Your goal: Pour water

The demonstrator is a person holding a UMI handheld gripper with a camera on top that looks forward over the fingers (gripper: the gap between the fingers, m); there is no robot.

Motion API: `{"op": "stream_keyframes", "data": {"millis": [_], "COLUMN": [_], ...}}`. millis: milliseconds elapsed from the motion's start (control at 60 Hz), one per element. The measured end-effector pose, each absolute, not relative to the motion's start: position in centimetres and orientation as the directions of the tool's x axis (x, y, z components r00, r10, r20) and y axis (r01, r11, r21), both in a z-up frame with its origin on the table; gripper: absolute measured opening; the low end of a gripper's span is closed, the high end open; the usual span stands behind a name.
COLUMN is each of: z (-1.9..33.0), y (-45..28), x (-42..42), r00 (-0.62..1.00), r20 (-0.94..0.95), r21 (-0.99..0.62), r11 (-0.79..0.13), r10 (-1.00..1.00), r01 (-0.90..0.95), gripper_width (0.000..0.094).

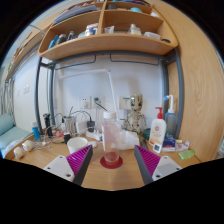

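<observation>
A clear plastic bottle [111,134] stands upright on a red round coaster [111,160] on the wooden desk [110,178]. It stands between my gripper's [113,160] two fingers, with a gap at each side. The magenta pads [81,160] flank it left and right. The fingers are open. A white cup [77,145] stands on the desk to the left of the left finger.
A white spray bottle with a red nozzle [157,131] stands to the right. Small bottles and clutter [45,130] line the back of the desk. A wooden shelf [105,42] with items hangs above. A wooden wall panel [200,90] closes the right side.
</observation>
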State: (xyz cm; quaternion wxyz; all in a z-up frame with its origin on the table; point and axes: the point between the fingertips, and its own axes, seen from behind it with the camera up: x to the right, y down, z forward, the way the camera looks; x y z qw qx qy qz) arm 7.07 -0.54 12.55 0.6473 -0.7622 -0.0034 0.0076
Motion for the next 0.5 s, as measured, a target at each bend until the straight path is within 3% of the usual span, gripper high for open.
{"op": "stream_keyframes", "data": {"millis": [233,500], "z": [14.7,16.1], "y": [-8.7,-13.0], "x": [7.9,10.2], "r00": [0.997,0.988], "r20": [-0.029,0.008], "r21": [-0.986,-0.993], "r11": [-0.162,-0.121], "r10": [-0.072,-0.156], "r01": [-0.041,-0.011], "gripper_width": [0.0846,0.0852]}}
